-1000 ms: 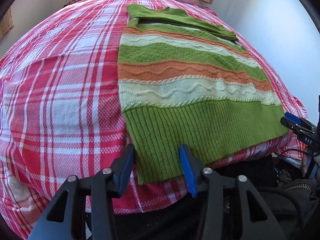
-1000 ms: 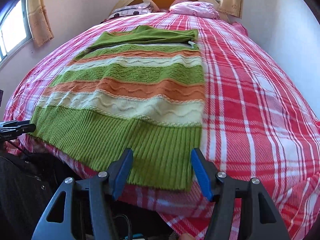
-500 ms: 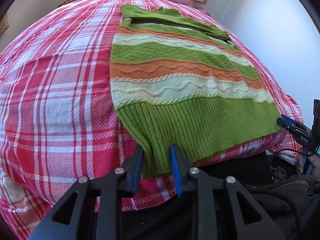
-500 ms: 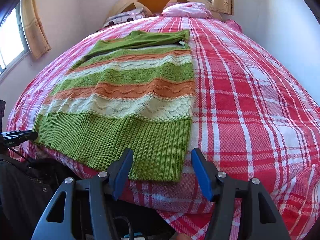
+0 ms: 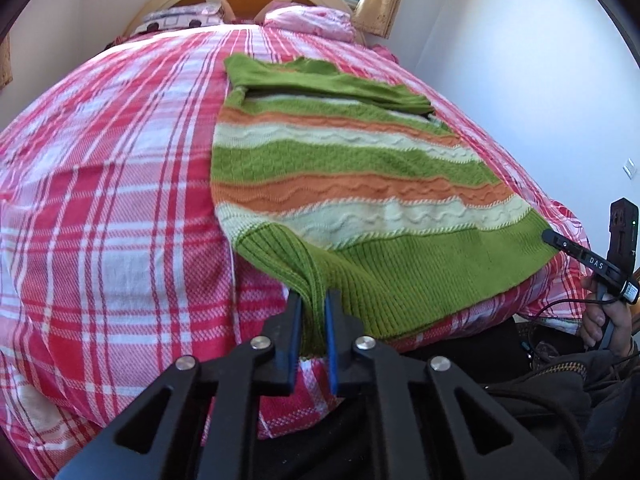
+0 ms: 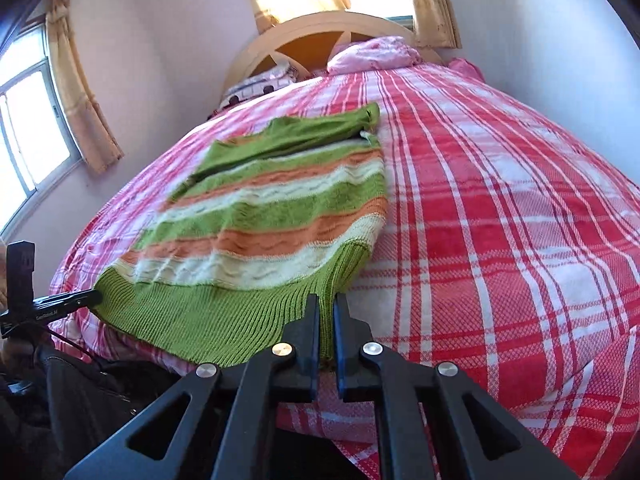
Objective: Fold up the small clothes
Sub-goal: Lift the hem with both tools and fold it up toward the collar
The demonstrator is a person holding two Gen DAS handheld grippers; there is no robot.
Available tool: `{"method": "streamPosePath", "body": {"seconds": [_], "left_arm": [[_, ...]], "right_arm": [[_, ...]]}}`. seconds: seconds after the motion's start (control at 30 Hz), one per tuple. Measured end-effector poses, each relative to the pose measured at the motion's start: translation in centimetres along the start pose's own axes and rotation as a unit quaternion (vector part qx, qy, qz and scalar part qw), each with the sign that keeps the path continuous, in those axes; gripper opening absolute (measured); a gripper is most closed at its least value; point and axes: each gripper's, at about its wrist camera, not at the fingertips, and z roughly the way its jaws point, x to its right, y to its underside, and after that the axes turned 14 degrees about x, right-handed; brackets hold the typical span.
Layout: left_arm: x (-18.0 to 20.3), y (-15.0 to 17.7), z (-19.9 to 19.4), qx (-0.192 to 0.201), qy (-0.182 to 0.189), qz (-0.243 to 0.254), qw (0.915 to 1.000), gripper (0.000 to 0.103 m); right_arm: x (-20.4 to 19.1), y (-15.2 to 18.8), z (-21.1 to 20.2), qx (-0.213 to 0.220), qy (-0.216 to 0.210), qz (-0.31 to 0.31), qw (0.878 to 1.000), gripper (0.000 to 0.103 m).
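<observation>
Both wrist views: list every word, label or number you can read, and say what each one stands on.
"DAS" in white letters on the black finger of the right gripper, seen at the right edge of the left wrist view.
A white printed line on the black finger of the left gripper, at the left edge of the right wrist view: too small and blurred to read.
The green, orange and cream striped knitted sweater and the red and white checked bedspread: no text.

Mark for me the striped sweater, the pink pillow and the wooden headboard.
striped sweater (image 5: 360, 160): left wrist view, green band mid-body.
pink pillow (image 6: 372, 54): right wrist view, its top.
wooden headboard (image 6: 320, 26): right wrist view, curved top rail.
</observation>
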Motion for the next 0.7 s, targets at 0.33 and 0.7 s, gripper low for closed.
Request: {"method": "streamPosePath", "body": {"seconds": [0.33, 0.7], "left_arm": [[-0.6, -1.8, -1.3, 0.052, 0.005, 0.003, 0.9986, 0.011], [0.7, -4.2, -1.5, 0.070, -0.017, 0.051, 0.9961, 0.011]], "right_arm": [[0.4, -2.1, -1.2, 0.036, -0.017, 0.026, 0.999, 0.005], [0.2, -4.1, -1.0, 0.053, -0.027, 0.026, 0.998, 0.005]]}}
